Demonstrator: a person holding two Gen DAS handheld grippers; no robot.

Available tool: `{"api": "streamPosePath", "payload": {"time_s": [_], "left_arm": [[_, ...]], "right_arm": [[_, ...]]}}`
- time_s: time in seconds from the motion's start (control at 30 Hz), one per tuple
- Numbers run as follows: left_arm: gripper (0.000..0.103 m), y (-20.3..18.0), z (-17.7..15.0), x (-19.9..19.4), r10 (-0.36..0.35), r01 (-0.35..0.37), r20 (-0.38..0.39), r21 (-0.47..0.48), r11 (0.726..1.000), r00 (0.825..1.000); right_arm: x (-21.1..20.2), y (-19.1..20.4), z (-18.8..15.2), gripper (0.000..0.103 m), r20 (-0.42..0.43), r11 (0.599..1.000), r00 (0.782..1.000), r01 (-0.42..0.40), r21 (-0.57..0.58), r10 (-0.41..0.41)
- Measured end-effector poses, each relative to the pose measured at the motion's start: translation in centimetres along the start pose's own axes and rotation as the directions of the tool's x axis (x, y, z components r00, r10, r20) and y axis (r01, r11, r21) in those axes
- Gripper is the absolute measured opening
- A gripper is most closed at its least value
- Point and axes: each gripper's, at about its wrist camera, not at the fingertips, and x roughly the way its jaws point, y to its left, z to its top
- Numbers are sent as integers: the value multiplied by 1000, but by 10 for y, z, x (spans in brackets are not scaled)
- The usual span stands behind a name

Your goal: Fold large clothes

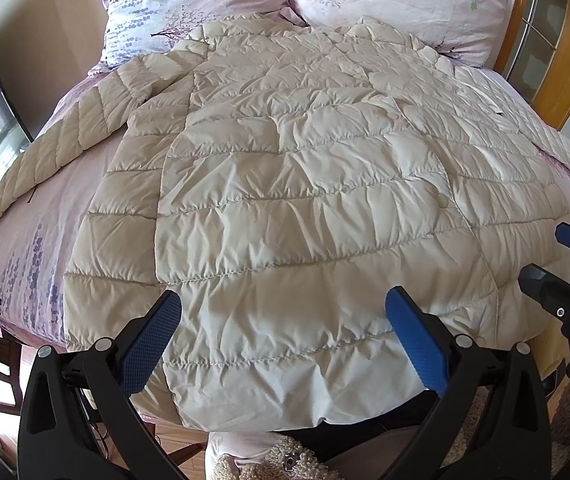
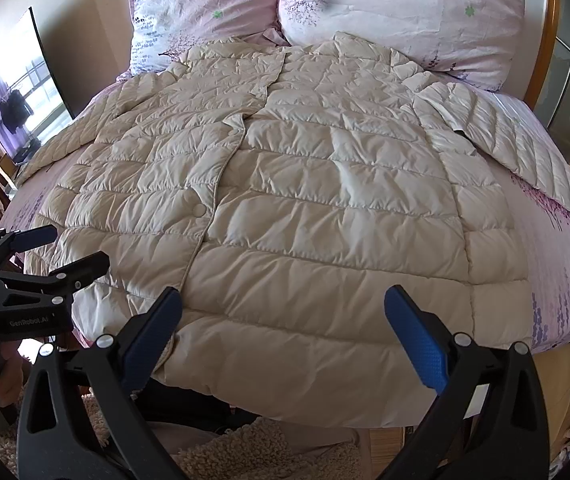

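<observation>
- "GenRobot.AI" is printed in white on the left gripper (image 2: 65,252), and it can be read only in the right wrist view.
- Part of a letter is seen on the right gripper (image 1: 557,256) in the left wrist view, but it cannot be read.
- The cream puffy coat (image 1: 305,200) is laid flat on the bed (image 1: 25,264), its hem at the near edge and its collar by two flowered pillows (image 2: 401,4).
- Both grippers are held wide apart over the hem, and nothing is held.
- A dark screen (image 2: 25,92) is shown clearly only in the right wrist view.
</observation>
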Motion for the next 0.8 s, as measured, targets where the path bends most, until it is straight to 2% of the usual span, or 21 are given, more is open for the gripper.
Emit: {"api": "streamPosePath", "payload": {"time_s": [0.8], "left_arm": [[102,0,1,0,1,-1,-2,-1,1000,1000]], "right_arm": [[0,1,0,101,0,1000,1000,-2,2,2]]}}
